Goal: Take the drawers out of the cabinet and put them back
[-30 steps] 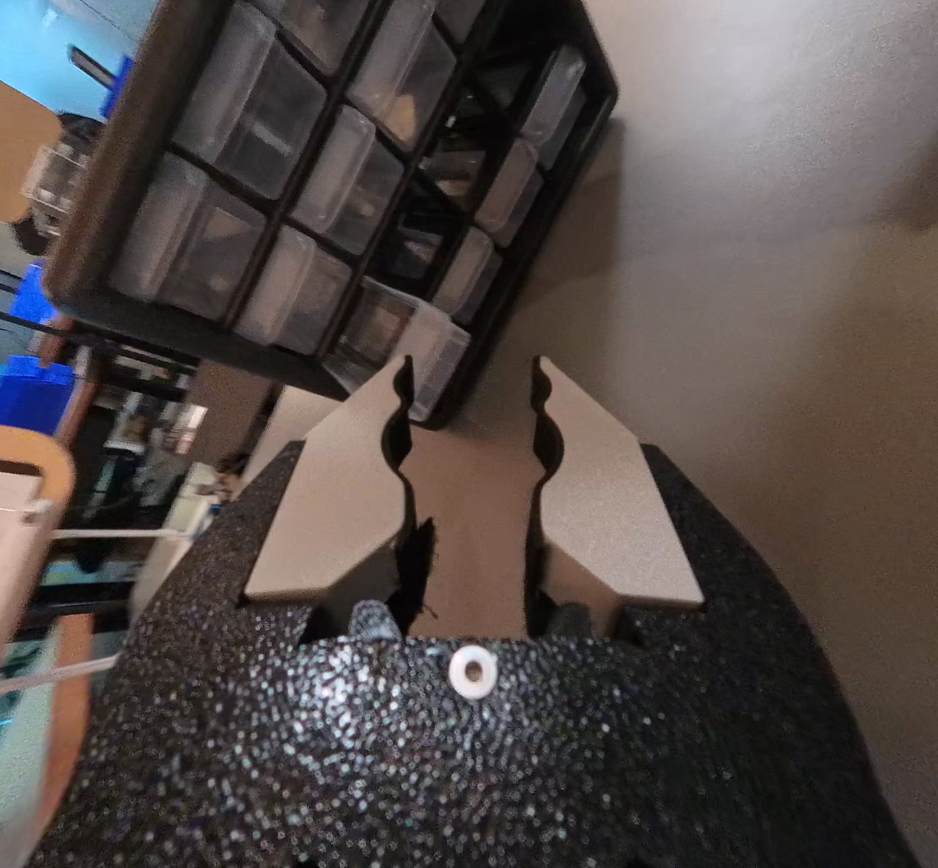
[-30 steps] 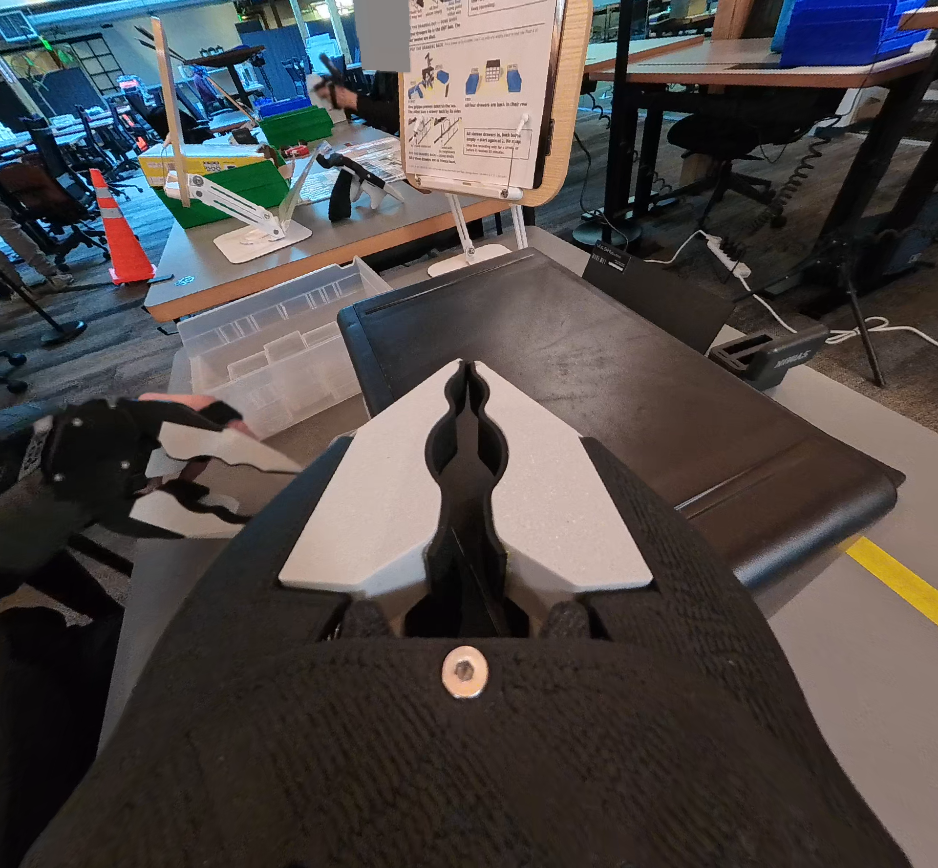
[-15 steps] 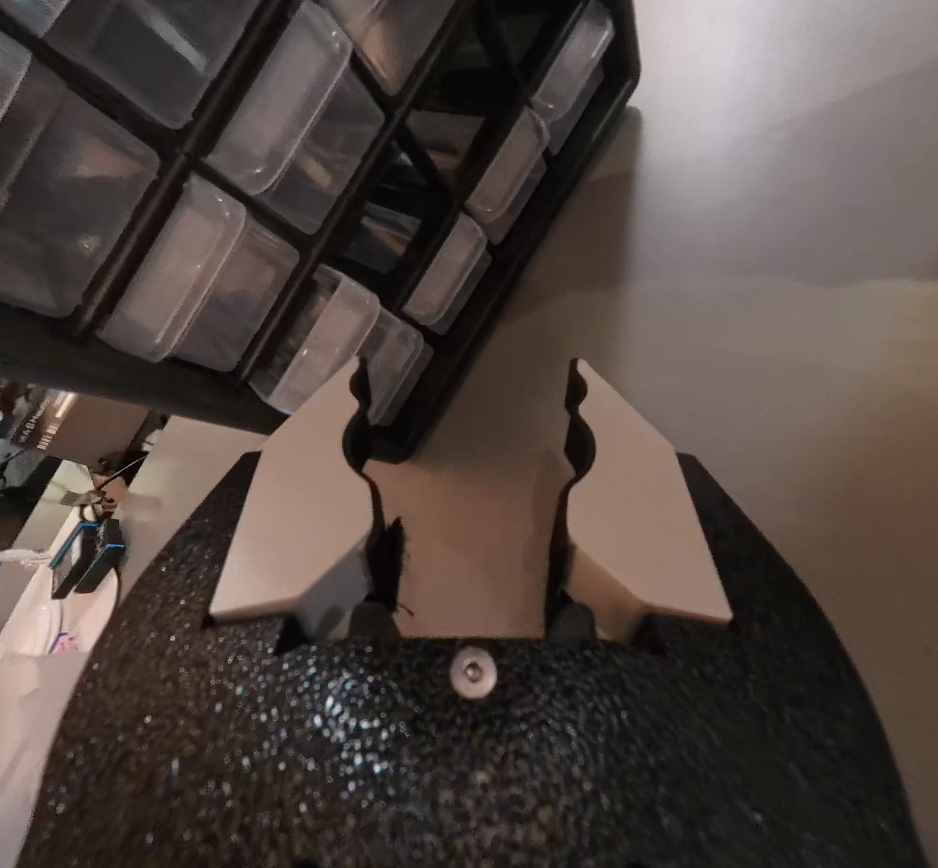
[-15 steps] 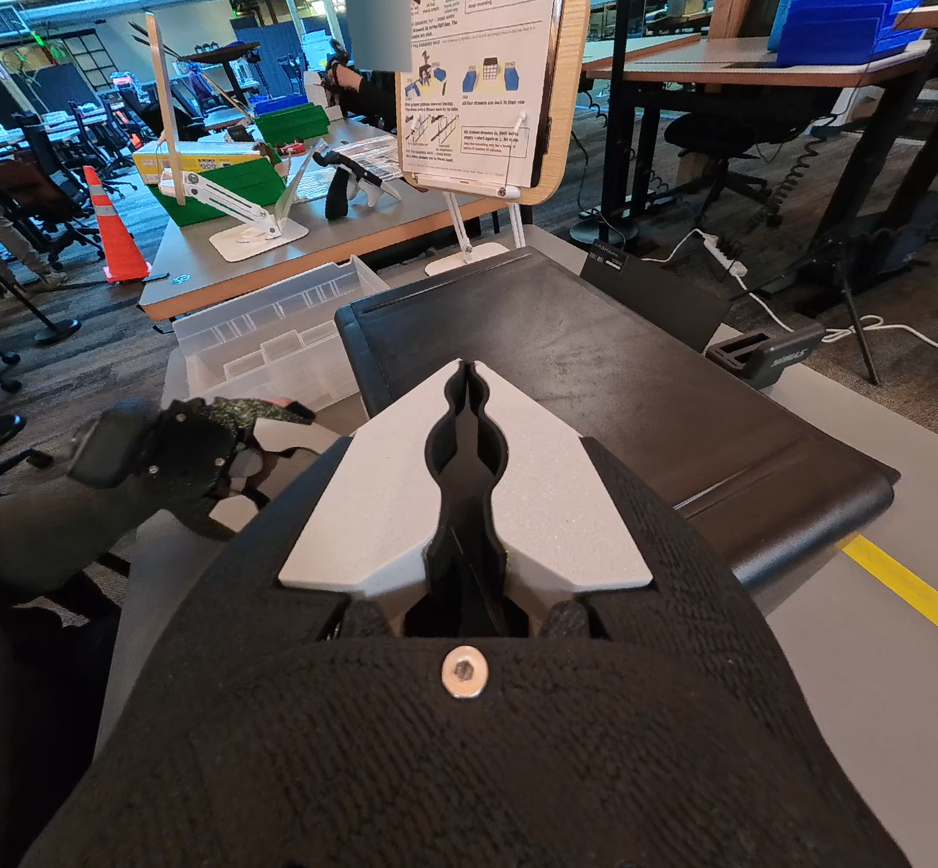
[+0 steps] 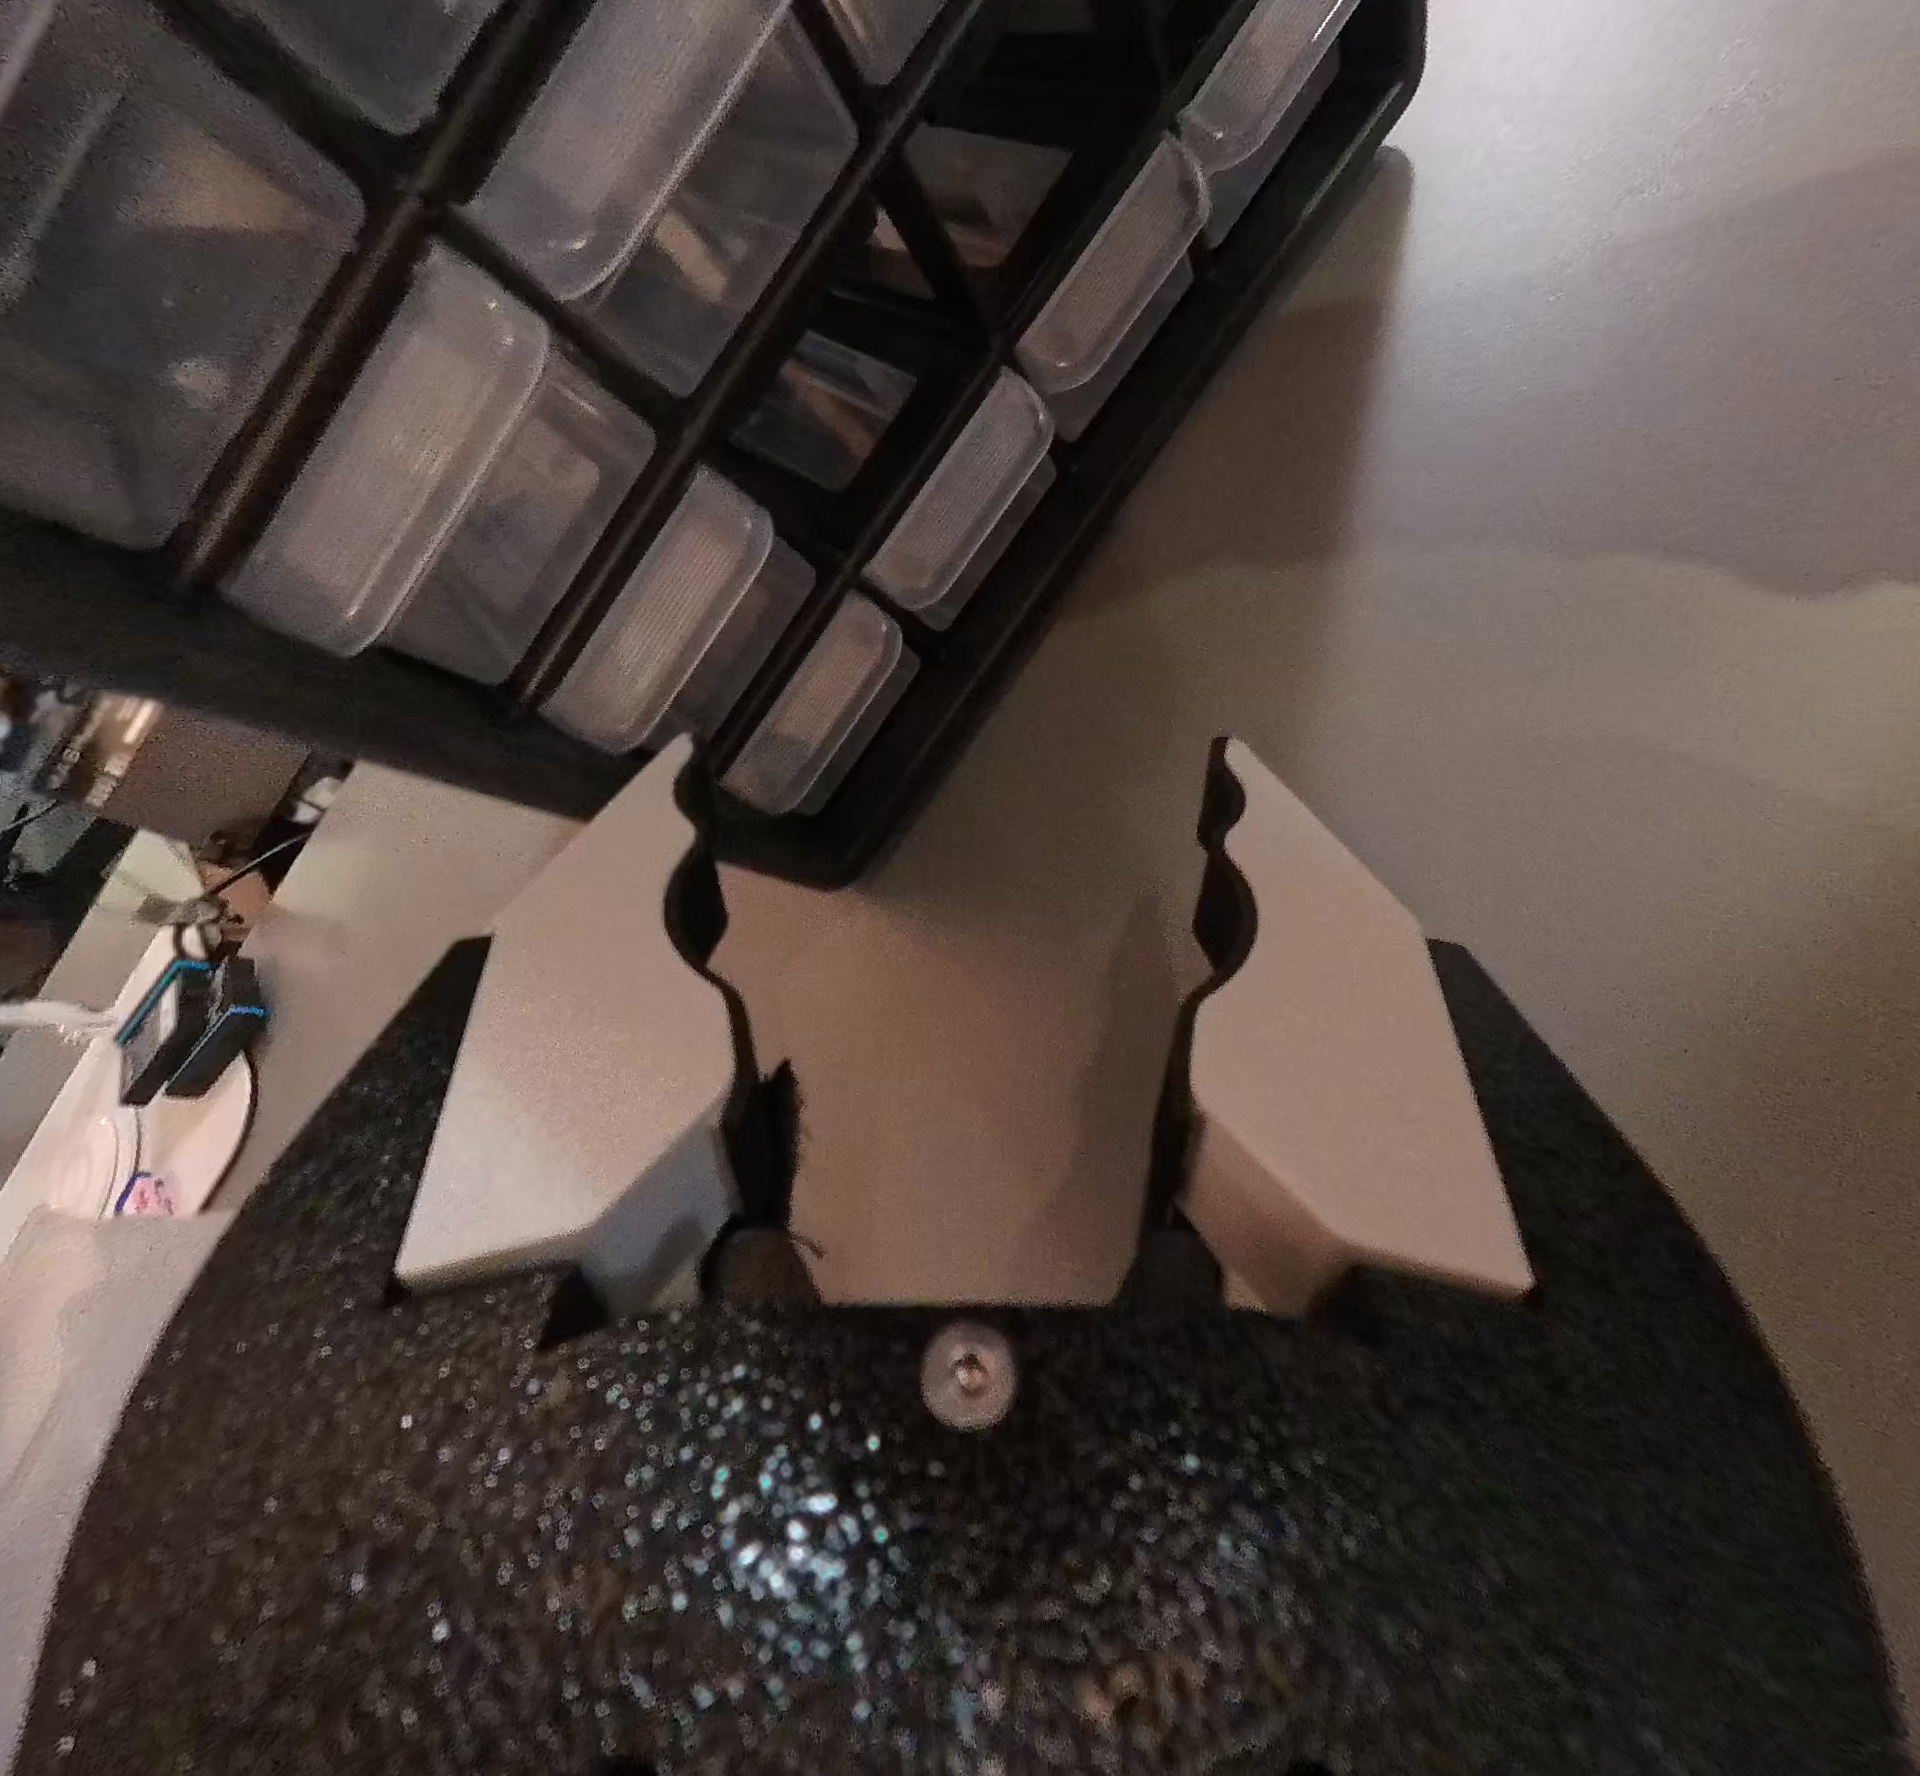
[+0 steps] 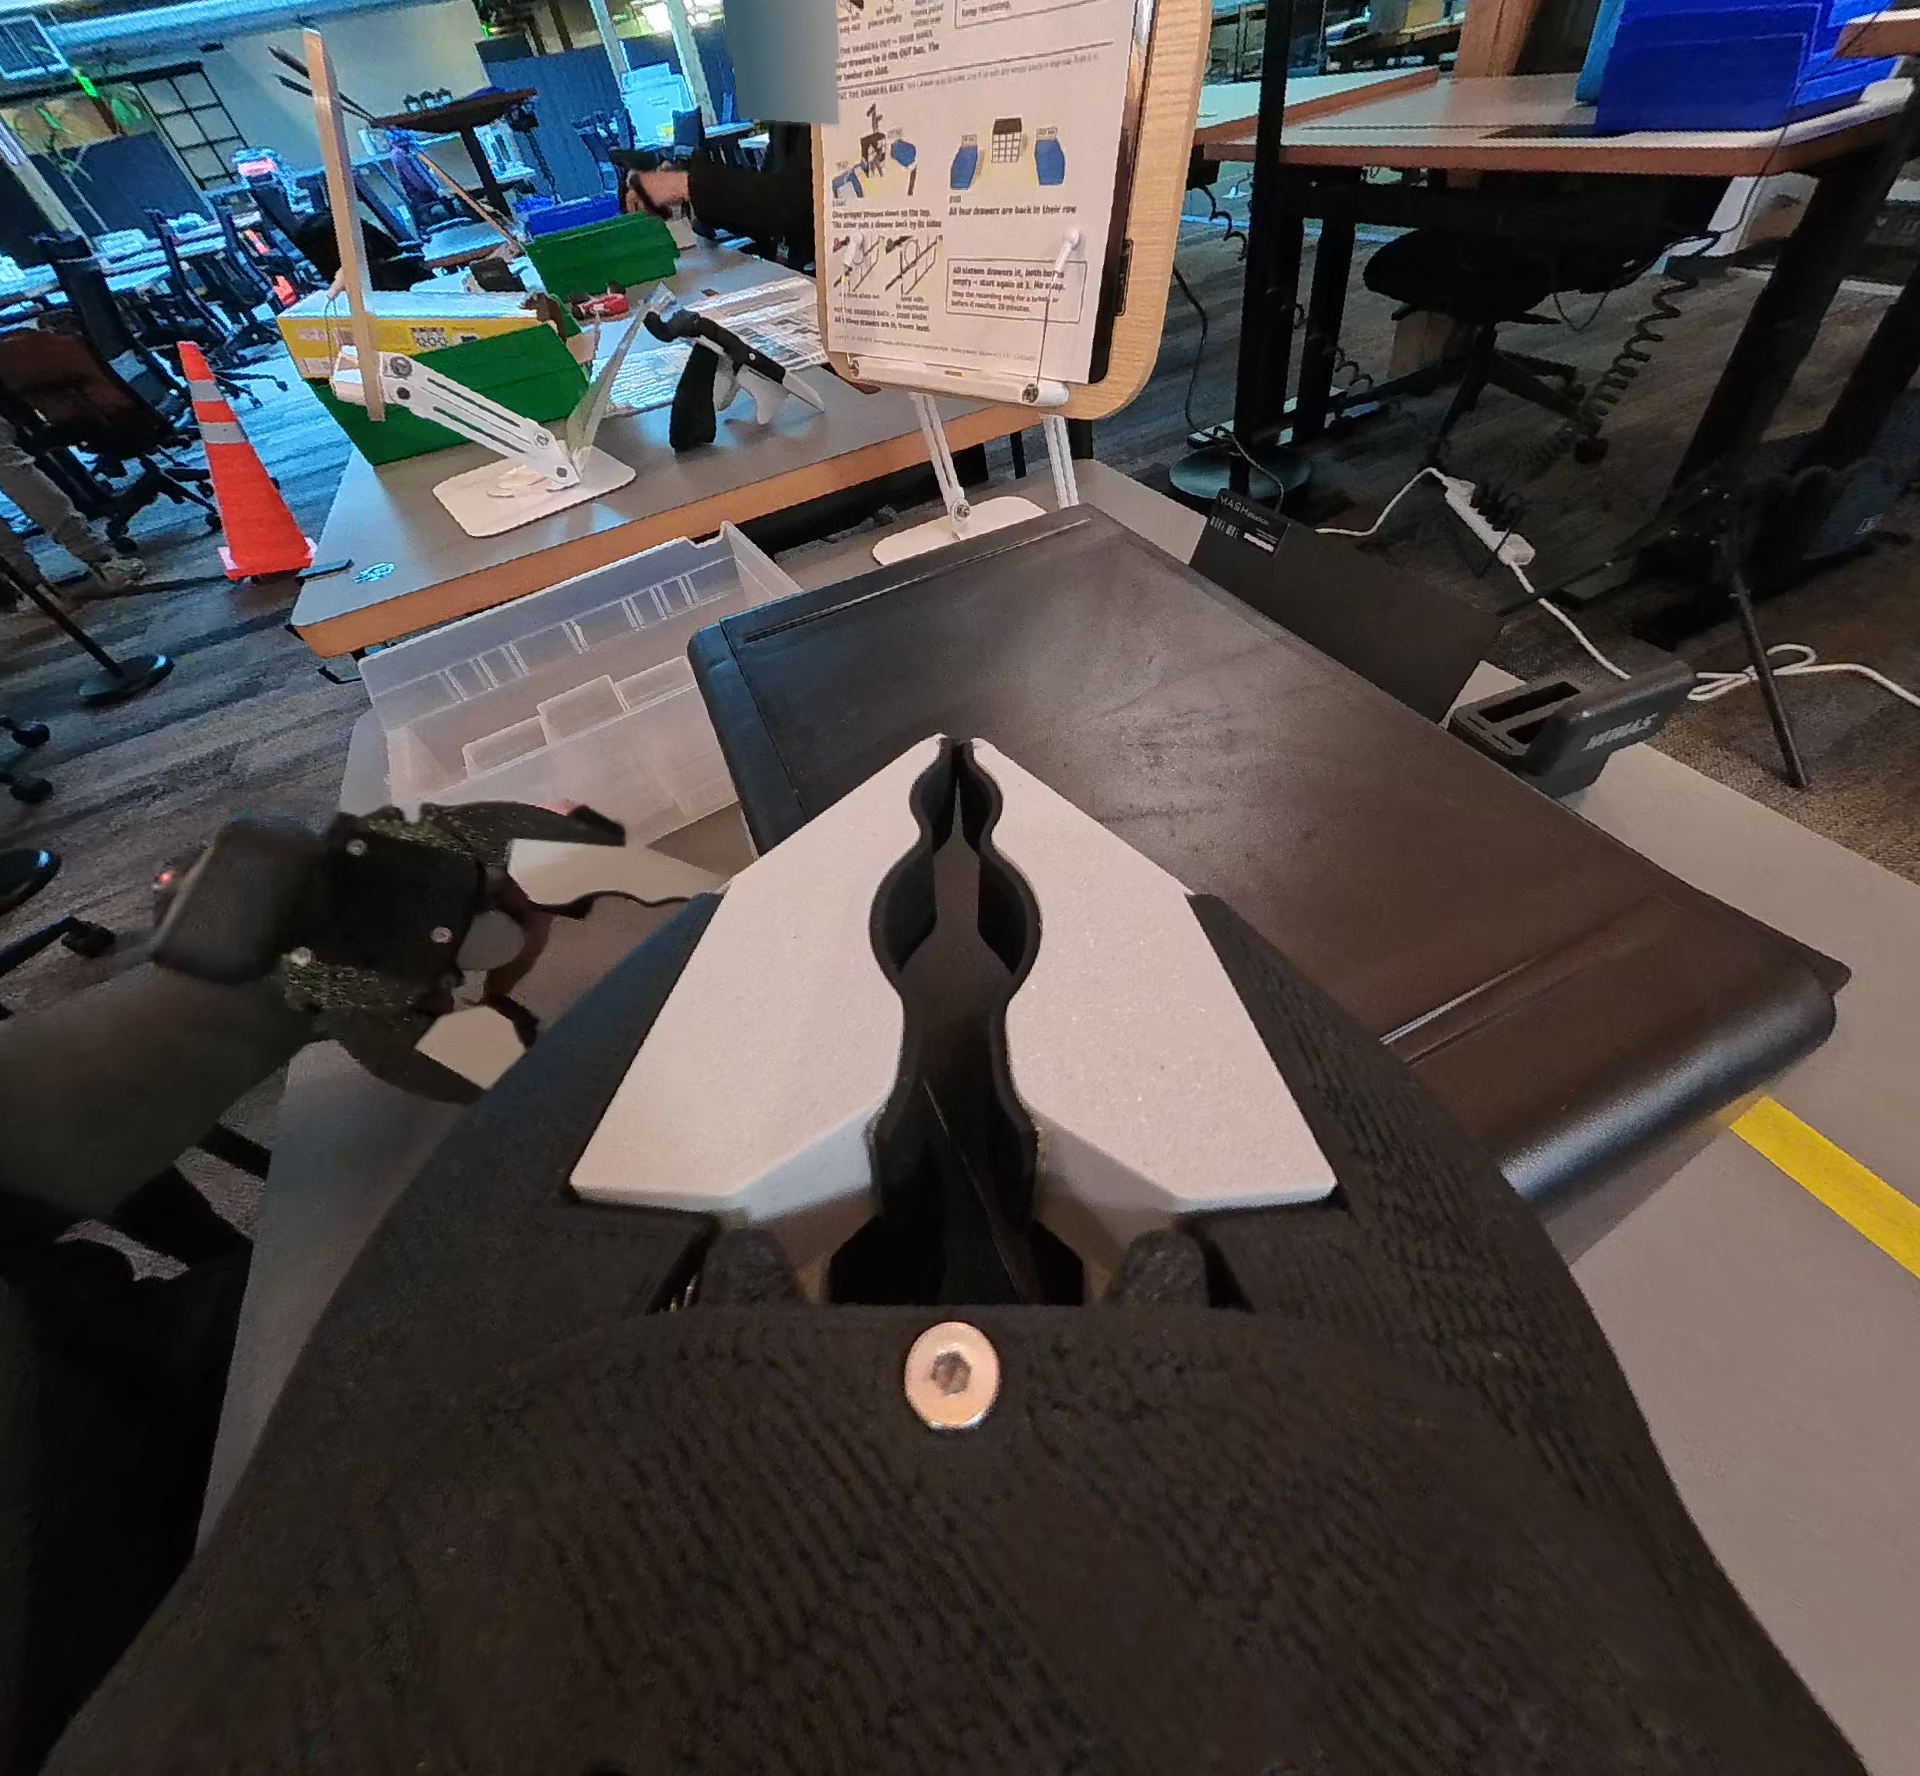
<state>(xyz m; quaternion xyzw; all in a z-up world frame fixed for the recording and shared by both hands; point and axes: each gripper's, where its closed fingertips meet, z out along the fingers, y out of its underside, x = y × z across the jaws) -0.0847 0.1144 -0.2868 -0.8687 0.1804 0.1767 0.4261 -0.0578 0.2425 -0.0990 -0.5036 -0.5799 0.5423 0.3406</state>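
Cabinet: black frame, clear drawers, some slots empty; stands on grey table, just ahead of left jaws. Left gripper: rolled sideways, aimed at bottom corner drawer, jaws spread wide, holding nothing. Right gripper: level over cabinet's top, jaws closed together, nothing between them. Clear bin: beyond, left of right jaws.
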